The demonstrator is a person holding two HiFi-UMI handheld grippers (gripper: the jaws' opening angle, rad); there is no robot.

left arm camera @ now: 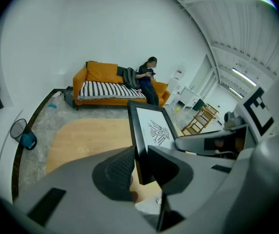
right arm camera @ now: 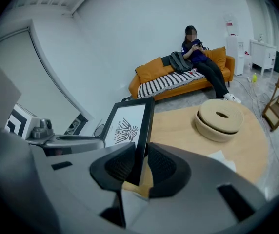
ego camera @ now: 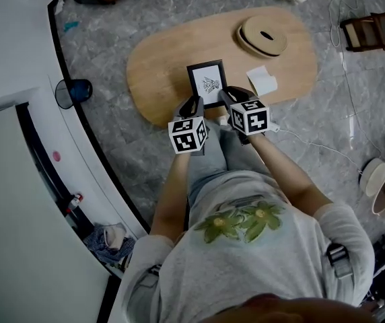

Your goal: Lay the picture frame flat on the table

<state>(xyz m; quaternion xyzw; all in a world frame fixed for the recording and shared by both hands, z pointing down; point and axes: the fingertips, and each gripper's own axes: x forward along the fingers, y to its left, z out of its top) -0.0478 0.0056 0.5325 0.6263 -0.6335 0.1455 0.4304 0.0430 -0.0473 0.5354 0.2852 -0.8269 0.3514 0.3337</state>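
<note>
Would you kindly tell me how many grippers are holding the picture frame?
2. The left gripper clamps the frame on its left edge near the bottom, and the right gripper clamps its right edge. Both grips are in plain view.

Pale grey long-sleeved top (ego camera: 273, 268), green-and-yellow flower print (ego camera: 243, 222) on it, seemingly grey trousers (ego camera: 213, 155), dark grey left gripper (ego camera: 195, 104) and right gripper (ego camera: 229, 95), each with a black-and-white marker cube (ego camera: 188, 134)
</note>
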